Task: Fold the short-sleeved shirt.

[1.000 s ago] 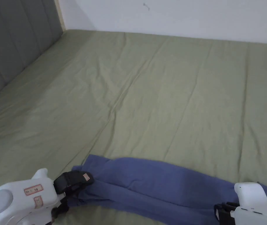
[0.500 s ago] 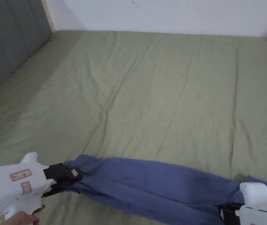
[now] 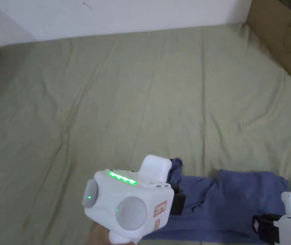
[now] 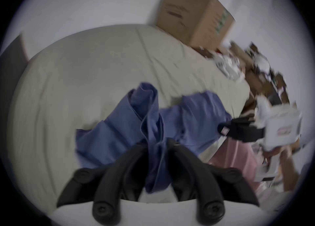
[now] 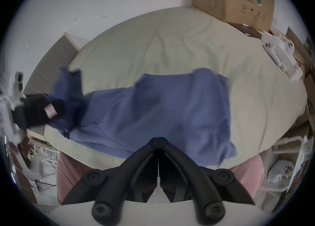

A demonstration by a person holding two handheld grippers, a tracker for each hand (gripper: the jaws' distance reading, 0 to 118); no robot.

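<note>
A blue short-sleeved shirt (image 3: 234, 204) lies doubled over near the front edge of the bed. My left gripper (image 3: 178, 202) is shut on a bunched end of the shirt (image 4: 119, 127), and blue cloth runs up between its jaws (image 4: 157, 142). That end is lifted off the sheet. My right gripper (image 3: 257, 225) sits at the shirt's near right edge, its jaws closed tip to tip (image 5: 158, 138) on the cloth's (image 5: 162, 107) border. The left gripper view shows the right gripper (image 4: 221, 129) at the shirt's corner. The right gripper view shows the left gripper (image 5: 51, 110) at the far left.
The olive bed sheet (image 3: 125, 95) stretches wide and wrinkled behind the shirt. A cardboard box (image 3: 285, 35) stands at the bed's far right corner against the white wall. Clutter (image 4: 255, 76) lies beside the bed's right side. Pink clothing of the person (image 5: 68, 170) is at the front edge.
My left gripper has carried its end of the shirt to the right, toward the right gripper, so the stretched shirt is now doubled up. The head camera has swung right.
</note>
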